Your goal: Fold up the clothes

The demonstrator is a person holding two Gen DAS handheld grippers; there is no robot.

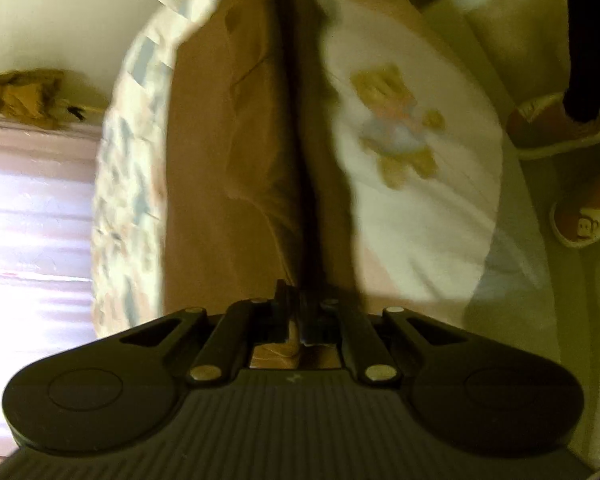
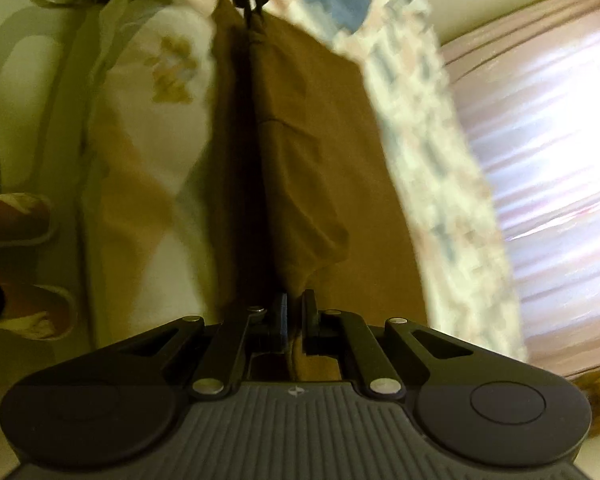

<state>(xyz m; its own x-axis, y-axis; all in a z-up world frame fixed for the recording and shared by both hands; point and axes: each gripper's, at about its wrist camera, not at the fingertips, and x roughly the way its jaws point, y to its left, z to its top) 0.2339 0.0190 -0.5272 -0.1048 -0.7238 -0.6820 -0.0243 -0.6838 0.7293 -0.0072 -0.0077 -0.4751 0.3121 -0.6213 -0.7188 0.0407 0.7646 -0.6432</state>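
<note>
motion blur over brown garment (image 1: pixel 220 184), bedding (image 1: pixel 420 208)

Both grippers' (image 1: pixel 296 312) (image 2: pixel 296 312) jaws clamped.

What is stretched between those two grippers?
A brown garment, pinched taut by the right gripper and the left gripper; the right wrist view shows both ends.

Brown garment (image 1: pixel 228 168) (image 2: pixel 320 168), creased, stretched taut between both grippers, edge pinched in each; spans over patterned bedding ahead.
</note>
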